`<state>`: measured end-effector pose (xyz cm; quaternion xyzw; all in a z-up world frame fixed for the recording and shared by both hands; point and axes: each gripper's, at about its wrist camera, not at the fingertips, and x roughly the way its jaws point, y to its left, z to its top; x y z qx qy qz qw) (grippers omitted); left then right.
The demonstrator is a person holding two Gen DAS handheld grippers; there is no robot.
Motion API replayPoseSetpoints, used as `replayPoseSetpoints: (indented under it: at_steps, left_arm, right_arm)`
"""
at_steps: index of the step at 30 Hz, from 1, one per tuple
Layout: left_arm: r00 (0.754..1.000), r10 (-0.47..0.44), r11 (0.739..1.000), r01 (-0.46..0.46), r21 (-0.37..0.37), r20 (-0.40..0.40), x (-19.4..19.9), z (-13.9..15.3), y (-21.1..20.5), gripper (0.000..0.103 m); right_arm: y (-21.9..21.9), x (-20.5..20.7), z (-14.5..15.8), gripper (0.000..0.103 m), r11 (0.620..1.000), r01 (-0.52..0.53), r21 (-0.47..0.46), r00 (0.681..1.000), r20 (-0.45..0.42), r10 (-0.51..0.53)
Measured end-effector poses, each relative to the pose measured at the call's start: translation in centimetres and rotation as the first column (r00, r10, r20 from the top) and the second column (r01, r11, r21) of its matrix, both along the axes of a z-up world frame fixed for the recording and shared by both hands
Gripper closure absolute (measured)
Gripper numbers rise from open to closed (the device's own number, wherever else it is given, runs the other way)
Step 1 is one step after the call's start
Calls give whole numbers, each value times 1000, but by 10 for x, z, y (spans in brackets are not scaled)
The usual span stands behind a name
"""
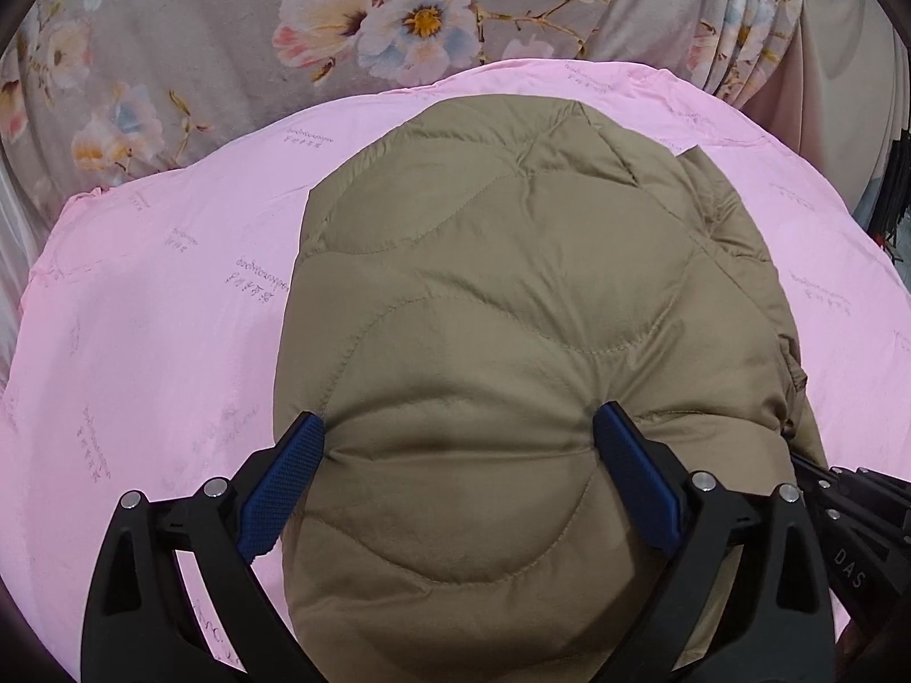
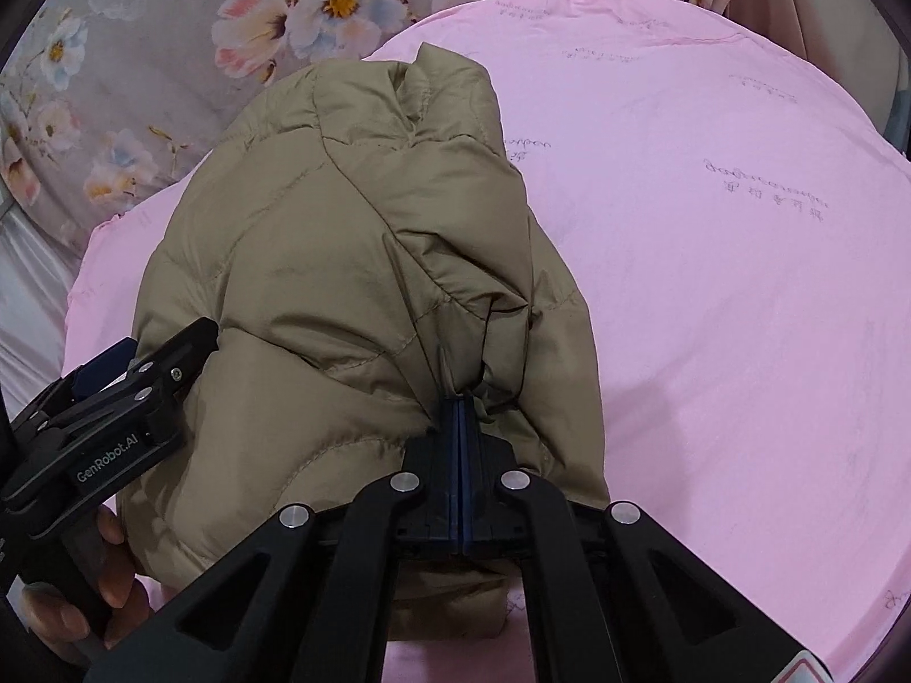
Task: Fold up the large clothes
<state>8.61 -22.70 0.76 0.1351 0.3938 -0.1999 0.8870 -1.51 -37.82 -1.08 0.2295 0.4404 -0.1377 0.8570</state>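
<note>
A khaki quilted puffer jacket [image 1: 484, 262] lies bunched on a pink sheet [image 1: 159, 313]. My left gripper [image 1: 458, 421] straddles a thick puffy fold of it. Both blue pads [image 1: 632, 478] dent the fabric, and creases run out from them. In the right wrist view the jacket [image 2: 341, 262] is a heap with its collar at the far end. My right gripper [image 2: 458, 395] is shut on a pinch of fabric at the heap's near side. The left gripper [image 2: 131, 393] also shows there, against the jacket's left side, with a hand [image 2: 108, 569] on its handle.
The pink sheet [image 2: 712, 284] spreads wide to the right of the jacket. Grey floral bedding [image 1: 199, 28] lies beyond it at the far side. Pleated floral curtain folds [image 1: 740, 17] hang at the far right.
</note>
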Motion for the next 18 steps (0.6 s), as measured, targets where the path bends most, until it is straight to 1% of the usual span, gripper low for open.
replayPoseSetpoints:
  at_steps: [5, 14, 18]
  left_arm:
    - [999, 3, 1000, -3, 4, 32, -1, -7, -1, 6]
    - [997, 7, 1000, -7, 8, 81, -3, -14, -2, 5]
    - [995, 6, 1000, -7, 11, 100, -4, -16, -3, 5]
  right_arm:
    - [0, -7, -8, 102, 998, 51, 31, 997, 55, -52]
    - [3, -8, -10, 102, 998, 55, 0, 995, 77, -55]
    - [8, -10, -11, 102, 998, 51, -35, 995, 83, -48]
